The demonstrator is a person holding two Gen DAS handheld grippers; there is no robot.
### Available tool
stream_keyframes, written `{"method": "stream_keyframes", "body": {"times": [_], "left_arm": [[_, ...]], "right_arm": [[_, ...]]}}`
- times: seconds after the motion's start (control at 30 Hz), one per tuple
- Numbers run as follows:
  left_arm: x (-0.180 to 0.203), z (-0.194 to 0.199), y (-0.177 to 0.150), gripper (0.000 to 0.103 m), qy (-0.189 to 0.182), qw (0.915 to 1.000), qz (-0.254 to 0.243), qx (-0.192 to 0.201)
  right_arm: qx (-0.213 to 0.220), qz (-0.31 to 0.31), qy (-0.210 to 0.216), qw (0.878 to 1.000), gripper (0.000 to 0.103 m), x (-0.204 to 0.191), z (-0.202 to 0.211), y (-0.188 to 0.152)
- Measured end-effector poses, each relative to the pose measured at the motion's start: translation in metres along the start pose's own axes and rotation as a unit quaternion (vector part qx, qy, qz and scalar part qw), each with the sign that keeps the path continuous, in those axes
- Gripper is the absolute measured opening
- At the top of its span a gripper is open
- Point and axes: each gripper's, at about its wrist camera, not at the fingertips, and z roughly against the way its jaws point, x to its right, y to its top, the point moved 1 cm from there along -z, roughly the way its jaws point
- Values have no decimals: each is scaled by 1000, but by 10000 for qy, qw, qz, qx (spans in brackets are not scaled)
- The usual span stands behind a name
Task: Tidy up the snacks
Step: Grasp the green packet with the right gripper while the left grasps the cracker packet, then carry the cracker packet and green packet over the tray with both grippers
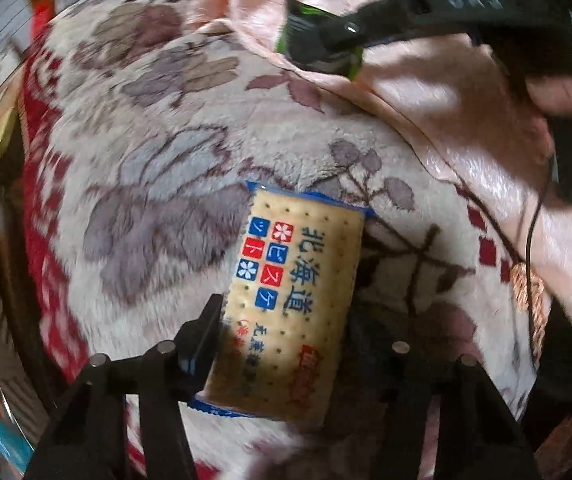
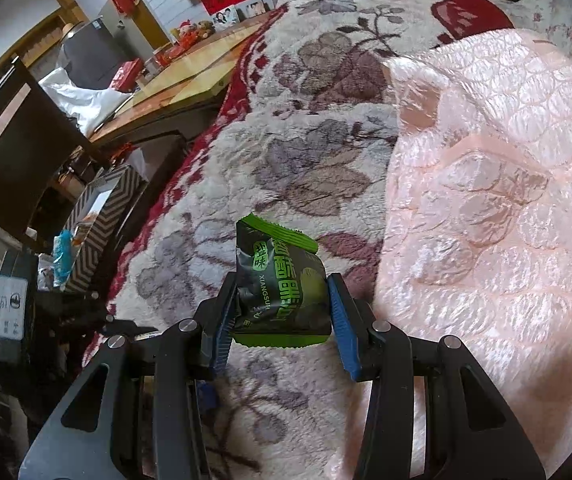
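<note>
My left gripper (image 1: 282,320) is shut on a tan biscuit packet (image 1: 294,292) with blue edges and blue and red squares, held above the floral fleece blanket (image 1: 146,160). My right gripper (image 2: 282,300) is shut on a small black and green snack packet (image 2: 280,284), held over the same blanket (image 2: 306,168). In the left wrist view the right gripper (image 1: 318,46) shows at the top with the green packet (image 1: 306,20) in it, over the pink quilt (image 1: 466,112).
A pink quilted cover (image 2: 486,200) lies on the right half of the blanket. To the left stand a wooden table (image 2: 190,72) with small items, a dark chair (image 2: 14,132) and a zigzag-patterned box (image 2: 102,216). The blanket's red border (image 1: 46,216) marks its left edge.
</note>
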Motion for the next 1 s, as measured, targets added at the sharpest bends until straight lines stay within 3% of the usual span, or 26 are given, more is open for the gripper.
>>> {"method": "stream_keyframes", "body": {"times": [0.17, 0.27, 0.5, 1.0], "left_arm": [[-6, 10, -15, 59, 124, 9959, 883, 161], [-17, 18, -21, 58, -16, 9873, 1556, 310], [-24, 47, -34, 57, 401, 9658, 2428, 821], [-49, 99, -70, 57, 1159, 9355, 3072, 1302]], "right_arm": [[-5, 100, -37, 9999, 43, -13, 3, -11], [26, 140, -102, 9998, 43, -21, 4, -19], [-45, 233, -30, 9997, 43, -43, 4, -34], [-135, 756, 158, 9969, 43, -111, -2, -31]]}}
